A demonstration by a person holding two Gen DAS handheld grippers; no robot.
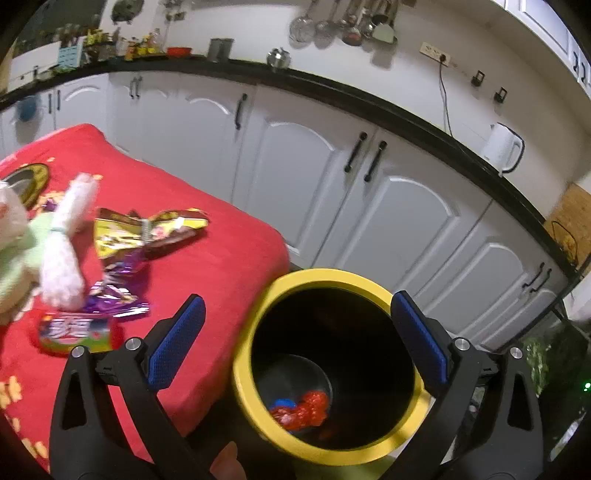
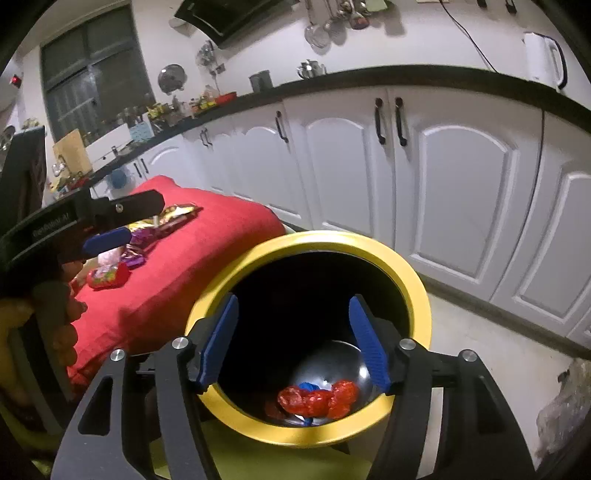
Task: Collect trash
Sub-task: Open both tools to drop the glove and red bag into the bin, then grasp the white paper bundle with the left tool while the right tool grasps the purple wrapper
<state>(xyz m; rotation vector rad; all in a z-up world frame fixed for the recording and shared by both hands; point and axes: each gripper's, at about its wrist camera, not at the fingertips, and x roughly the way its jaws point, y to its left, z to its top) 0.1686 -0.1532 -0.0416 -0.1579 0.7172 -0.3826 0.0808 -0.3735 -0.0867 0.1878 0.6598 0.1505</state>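
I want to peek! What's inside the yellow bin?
At the shiny metal bottom of the yellow-rimmed round bin lies crumpled red wrapper trash with a blue scrap. Anything beneath them is covered.

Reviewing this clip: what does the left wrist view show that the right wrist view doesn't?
Only the left wrist view: a white and pale green fluffy thing blurred at the table's left, a wall socket strip, and its own left gripper, jaws apart.

Only the right wrist view: a dark window, a range hood, and the right gripper, open over the bin.

Both: the yellow-rimmed bin holding red crumpled trash, wrappers on the red tablecloth, white cabinets, the kettle.
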